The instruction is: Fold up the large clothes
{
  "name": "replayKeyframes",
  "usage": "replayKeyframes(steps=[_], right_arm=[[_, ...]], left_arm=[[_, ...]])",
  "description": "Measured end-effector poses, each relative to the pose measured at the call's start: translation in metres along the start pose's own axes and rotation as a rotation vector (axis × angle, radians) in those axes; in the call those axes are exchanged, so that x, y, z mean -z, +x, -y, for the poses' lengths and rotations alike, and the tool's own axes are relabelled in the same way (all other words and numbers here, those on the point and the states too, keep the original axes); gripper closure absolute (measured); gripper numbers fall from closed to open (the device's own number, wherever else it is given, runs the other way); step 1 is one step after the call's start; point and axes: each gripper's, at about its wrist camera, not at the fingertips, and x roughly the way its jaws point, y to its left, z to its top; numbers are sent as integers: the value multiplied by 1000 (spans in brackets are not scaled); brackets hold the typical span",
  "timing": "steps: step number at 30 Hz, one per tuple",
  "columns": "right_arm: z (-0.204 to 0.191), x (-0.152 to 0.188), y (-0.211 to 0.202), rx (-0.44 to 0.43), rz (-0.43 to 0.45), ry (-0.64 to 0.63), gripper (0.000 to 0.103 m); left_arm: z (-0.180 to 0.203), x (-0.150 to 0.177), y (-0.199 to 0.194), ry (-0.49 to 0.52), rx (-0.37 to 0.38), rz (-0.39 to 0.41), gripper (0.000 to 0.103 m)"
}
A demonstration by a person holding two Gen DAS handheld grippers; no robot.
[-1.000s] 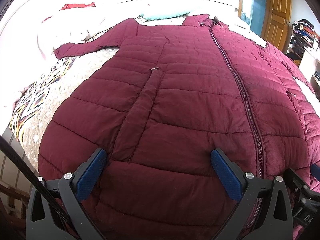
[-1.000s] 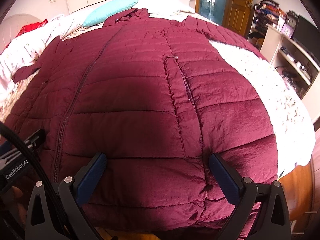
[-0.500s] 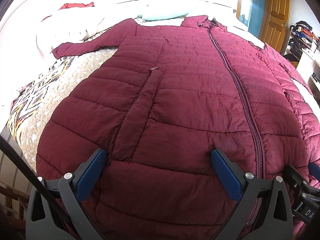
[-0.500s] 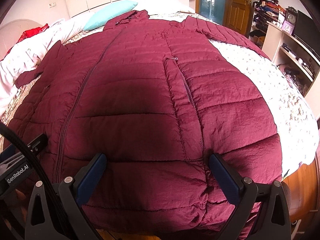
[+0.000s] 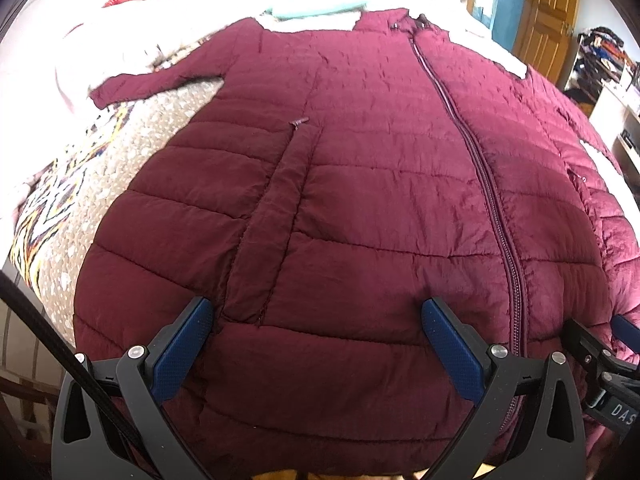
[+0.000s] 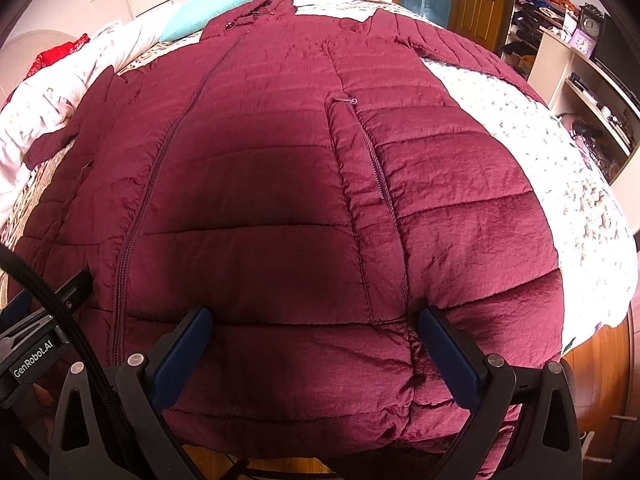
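Now both tongs — left gripper [image 5: 316, 316], right gripper [image 6: 314, 324] — gape wide over the flat maroon coat [image 5: 360, 200].

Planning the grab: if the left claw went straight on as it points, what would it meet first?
Most likely the maroon coat itself: the open left claw hangs over its lower panel near the hem. Depth is unclear.

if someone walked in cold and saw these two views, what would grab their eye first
A long maroon quilted coat dominates, spread front-up across the bed, zipped, collar at the far end. Both open grippers, the left gripper and the right gripper, hover at its near hem. A turquoise pillow lies past the collar.
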Motion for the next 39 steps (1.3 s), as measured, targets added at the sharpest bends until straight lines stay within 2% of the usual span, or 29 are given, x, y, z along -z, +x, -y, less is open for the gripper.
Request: replayKeyframes(steps=[3,6,15,21,26,29,34,39], right_arm=[[0,-2,1,-2,-11,3,0],[-1,-3,1,2,-19,1,0],[-3,5,-2,2,53,-22,0],[-4,1,-6,-7,28,-40,0],[-1,-8,-20,-89,49,-20,14],[-5,-16,-32,-123,81,-24,19],[-17,-34,-52,-154,163,-45,19],[-36,-53,-61,-178,199,-79,19]], left_arm=[[-1,-5,2,3,3,-39,0],[-1,-5,3,7,-1,-45,0],[-2,-5,1,15,-6,-3,0],[-5,-7,-1,10,14,-3,0],[-9,-6,-6,-4,25,11,3],[-13,-8,-12,-20,39,21,5],[-27,-16,-34,-41,26,92,5],[-47,-30,-58,-34,-40,184,5]])
